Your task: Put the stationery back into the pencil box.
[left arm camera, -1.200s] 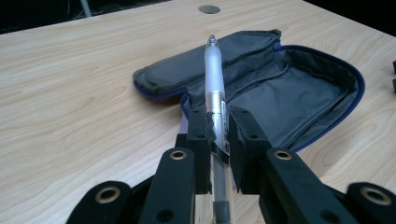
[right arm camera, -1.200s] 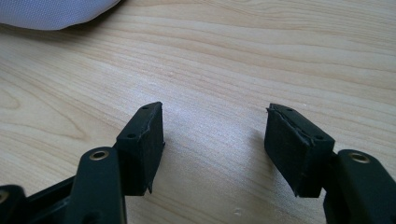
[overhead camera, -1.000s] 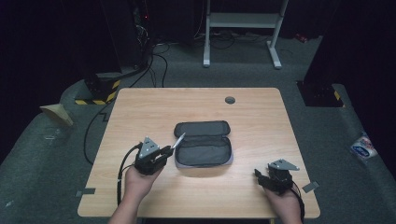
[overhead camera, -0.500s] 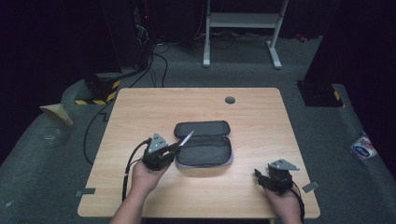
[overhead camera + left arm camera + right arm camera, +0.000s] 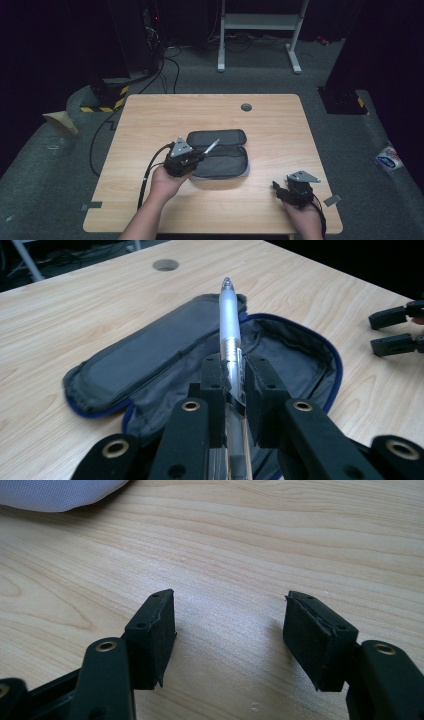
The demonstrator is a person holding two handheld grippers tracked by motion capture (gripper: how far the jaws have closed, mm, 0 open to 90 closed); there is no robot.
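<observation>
A dark grey pencil case (image 5: 220, 153) lies unzipped and spread open in the middle of the wooden table (image 5: 150, 115). My left gripper (image 5: 197, 156) hovers at its left edge, shut on a translucent white pen (image 5: 212, 146) that points out over the case. In the left gripper view the pen (image 5: 229, 320) runs between the pads (image 5: 213, 380), its tip above the open case (image 5: 150, 360). My right gripper (image 5: 276, 189) rests near the table's front right corner; its jaws stand open over bare wood (image 5: 230, 625) with nothing between them.
A round cable hole (image 5: 246, 107) sits near the table's far edge. Beyond the table are a white metal stand (image 5: 260, 25), black cables on the floor (image 5: 170, 55) and a yellow-black striped block (image 5: 107, 100). A pale cloth edge (image 5: 55, 492) shows at top left of the right gripper view.
My left gripper has carried the pen to the right, from left of the case to over its left edge. The right gripper has stayed put.
</observation>
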